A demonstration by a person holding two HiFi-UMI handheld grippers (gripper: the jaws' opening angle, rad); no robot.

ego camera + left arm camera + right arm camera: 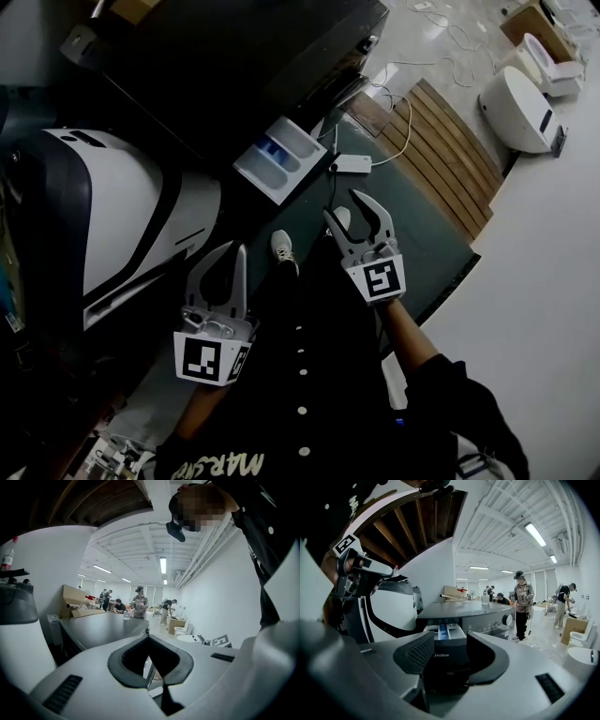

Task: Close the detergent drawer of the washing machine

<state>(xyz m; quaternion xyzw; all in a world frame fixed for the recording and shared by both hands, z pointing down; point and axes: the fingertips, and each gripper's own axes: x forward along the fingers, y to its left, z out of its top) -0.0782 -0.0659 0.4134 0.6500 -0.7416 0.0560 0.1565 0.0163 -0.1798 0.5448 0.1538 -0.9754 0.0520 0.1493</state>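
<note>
The drawer (277,161) stands pulled out of the washer (234,56), and the right claw (349,214), wide and empty, points at its front, likely to push it in, while the left claw (232,255), tips together on nothing, hangs aside.

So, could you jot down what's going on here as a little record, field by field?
Setting: a person stands facing a washing machine
Detergent drawer: pulled out, blue compartment showing
Right tool: jaws apart, empty, pointed at the drawer front, apart from it
Left tool: jaws together, empty, held lower, off to the drawer's side
Task state: drawer not yet closed
</note>
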